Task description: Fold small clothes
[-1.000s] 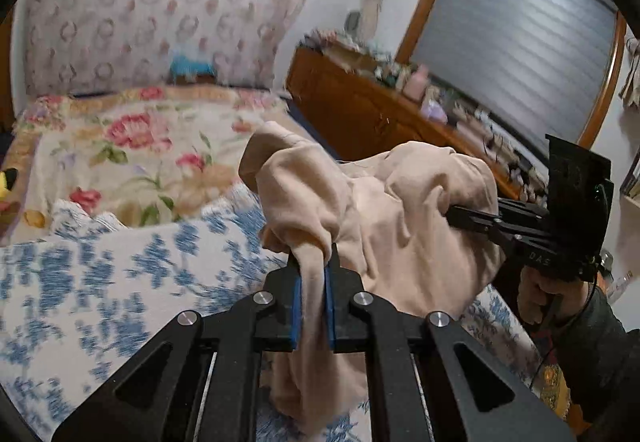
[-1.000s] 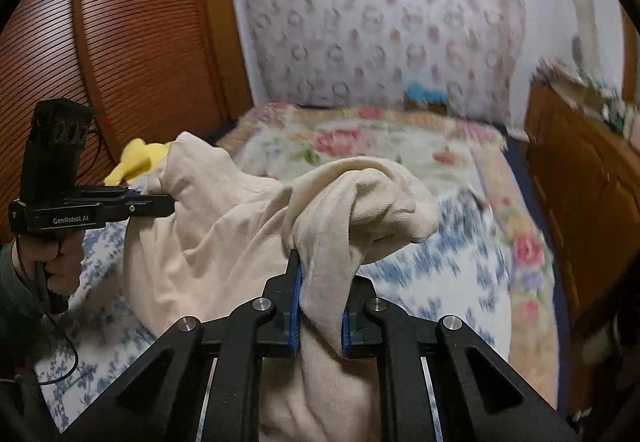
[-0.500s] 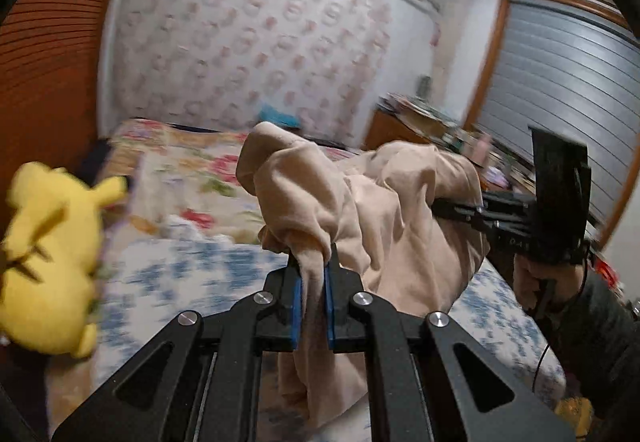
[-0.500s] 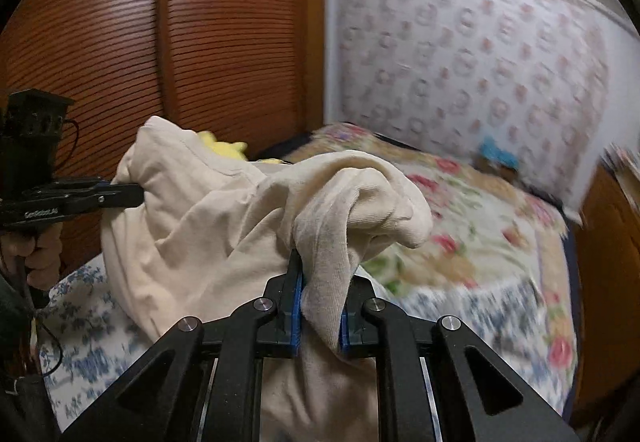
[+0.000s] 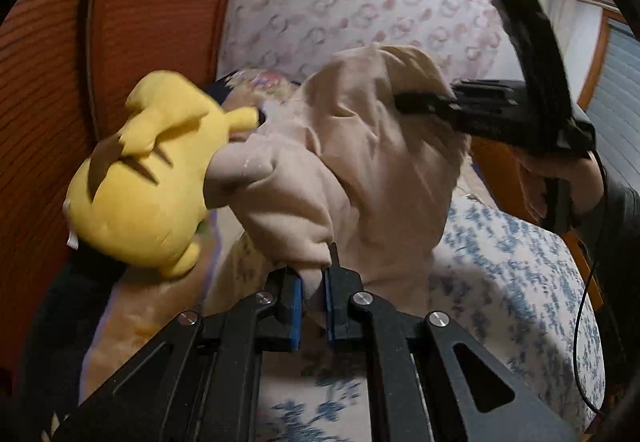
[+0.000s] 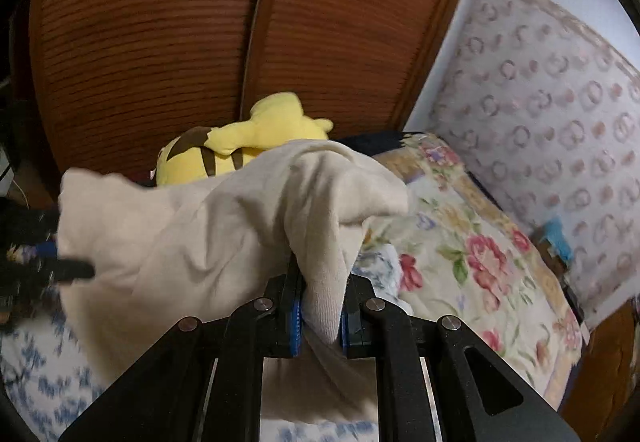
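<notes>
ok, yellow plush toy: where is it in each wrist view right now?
Left wrist: yellow plush toy sits left of centre, against the beige garment, which overlaps its right edge.
Right wrist: it shows upper centre, behind the garment's top edge, lower part hidden.
Shared landmark: the slatted brown wardrobe doors right behind the toy, in the left wrist view too.

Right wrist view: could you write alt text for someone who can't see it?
A black two-finger tool pinches a bunched beige fabric garment above a floral quilted bedspread. A yellow plush toy lies behind it, before a brown slatted wooden wardrobe.
</notes>
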Motion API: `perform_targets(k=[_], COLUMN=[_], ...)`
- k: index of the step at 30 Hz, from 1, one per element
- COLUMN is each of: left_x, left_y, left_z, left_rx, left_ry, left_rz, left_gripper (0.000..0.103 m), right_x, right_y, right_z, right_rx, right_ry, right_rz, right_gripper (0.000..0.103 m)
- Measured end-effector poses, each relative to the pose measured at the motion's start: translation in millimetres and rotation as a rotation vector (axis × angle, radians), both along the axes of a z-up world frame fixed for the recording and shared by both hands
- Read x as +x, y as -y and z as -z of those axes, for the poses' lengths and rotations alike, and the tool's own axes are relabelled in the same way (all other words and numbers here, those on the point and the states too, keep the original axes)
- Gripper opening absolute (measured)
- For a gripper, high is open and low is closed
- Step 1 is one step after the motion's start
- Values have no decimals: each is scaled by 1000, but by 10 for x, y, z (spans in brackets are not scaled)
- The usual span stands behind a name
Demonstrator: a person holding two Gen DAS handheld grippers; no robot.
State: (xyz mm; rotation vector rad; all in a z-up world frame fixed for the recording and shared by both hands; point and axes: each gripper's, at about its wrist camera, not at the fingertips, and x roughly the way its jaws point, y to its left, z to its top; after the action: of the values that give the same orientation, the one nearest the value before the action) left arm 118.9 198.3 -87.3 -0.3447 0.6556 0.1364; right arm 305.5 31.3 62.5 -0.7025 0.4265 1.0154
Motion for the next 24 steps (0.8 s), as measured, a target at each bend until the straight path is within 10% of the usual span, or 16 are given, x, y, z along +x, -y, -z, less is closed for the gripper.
perform_targets(k=[6, 13, 22, 24], left_x=[-8, -146, -225, -230], left_y=[-100, -59, 257, 343], left_z=[67, -96, -406, -461], left_rx=[10, 97, 200, 186], left_ry=[-29, 9, 72, 85], left_rz=[-28, -46, 11, 41], left_gripper=[11, 17, 45, 66], right_x=[289, 359, -177, -324], right_y=[-362, -390, 214, 383], right_z=[213, 165, 169, 200], right_rx=[5, 45, 173, 193], right_ry=[-57, -87, -134, -134], right_rz=[31, 158, 240, 268], right_gripper=[15, 50, 63, 70])
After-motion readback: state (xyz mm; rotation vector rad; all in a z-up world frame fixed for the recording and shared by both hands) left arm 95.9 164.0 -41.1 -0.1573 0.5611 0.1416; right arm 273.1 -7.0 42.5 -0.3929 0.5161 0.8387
